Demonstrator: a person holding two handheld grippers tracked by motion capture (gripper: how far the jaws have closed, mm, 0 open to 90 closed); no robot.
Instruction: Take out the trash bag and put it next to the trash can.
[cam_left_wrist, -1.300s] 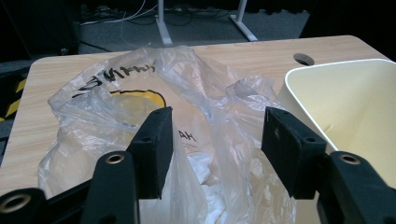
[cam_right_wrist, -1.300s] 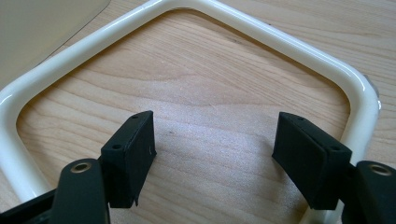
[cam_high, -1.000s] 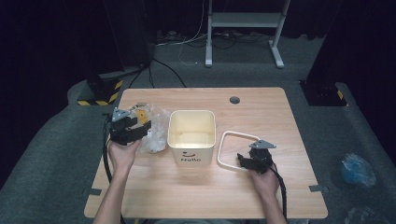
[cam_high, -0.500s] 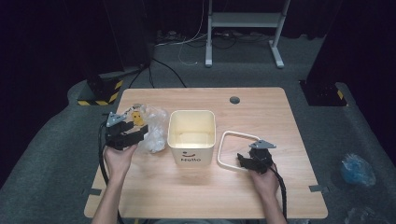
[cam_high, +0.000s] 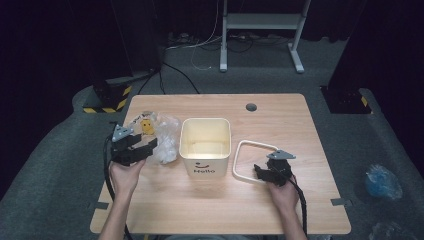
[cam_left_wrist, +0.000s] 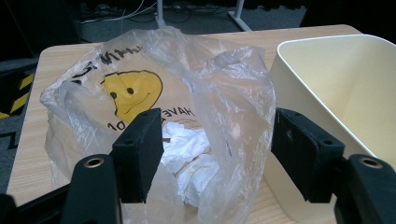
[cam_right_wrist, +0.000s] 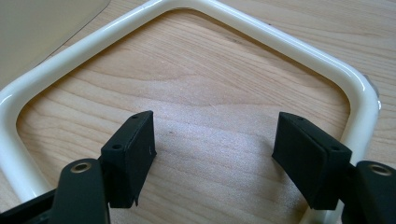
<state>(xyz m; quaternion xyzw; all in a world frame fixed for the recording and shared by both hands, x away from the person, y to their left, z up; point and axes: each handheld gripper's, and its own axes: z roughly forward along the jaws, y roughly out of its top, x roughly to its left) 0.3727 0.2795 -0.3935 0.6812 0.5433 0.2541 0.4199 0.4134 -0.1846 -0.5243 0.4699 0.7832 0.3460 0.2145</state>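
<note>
Left gripper (cam_high: 150, 145) is open at the clear plastic bag (cam_high: 162, 137), just left of the cream bin (cam_high: 205, 145); its own view shows white paper (cam_left_wrist: 187, 149) crumpled inside the bag. Right gripper (cam_high: 259, 170) is open over the white ring (cam_high: 252, 161) right of the bin; its own view shows bare table (cam_right_wrist: 219, 107) between the jaws.

The left gripper (cam_left_wrist: 215, 140) straddles a clear plastic bag (cam_left_wrist: 187, 93), jaws apart, perhaps touching it, beside the cream bin (cam_left_wrist: 336, 88).

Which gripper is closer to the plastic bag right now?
Left. The left gripper is at the plastic bag, jaws open around its edge; the right gripper is beyond the bin, over the white frame.
</note>
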